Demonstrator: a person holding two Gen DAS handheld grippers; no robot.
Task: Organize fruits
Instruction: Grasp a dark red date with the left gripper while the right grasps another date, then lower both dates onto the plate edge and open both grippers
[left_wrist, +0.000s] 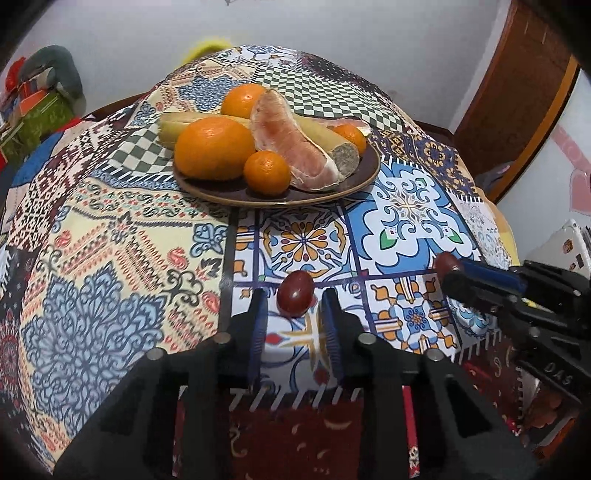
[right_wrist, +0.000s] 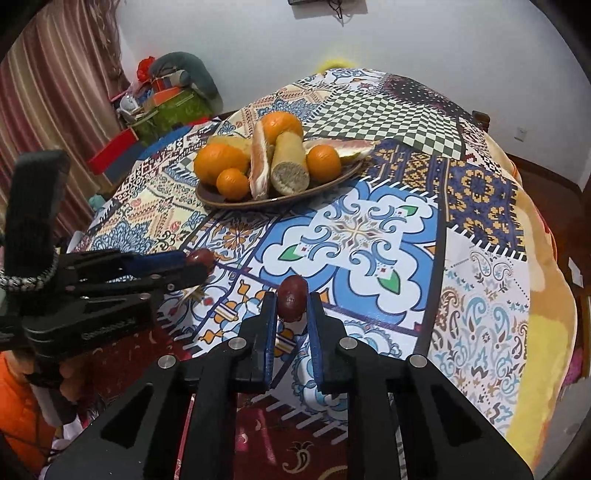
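I've got a dark red fruit (left_wrist: 295, 298) at the tips of my left gripper (left_wrist: 295, 302), jaws partly open with a gap either side of it, not clamped. My right gripper (right_wrist: 291, 304) frames its own red fruit (right_wrist: 292, 302) closely; grip I can't tell. Both fruits stand long axis upright. The plate (left_wrist: 221, 194) of oranges (left_wrist: 214, 147) sits well ahead, with bare tablecloth (left_wrist: 406, 206) between.
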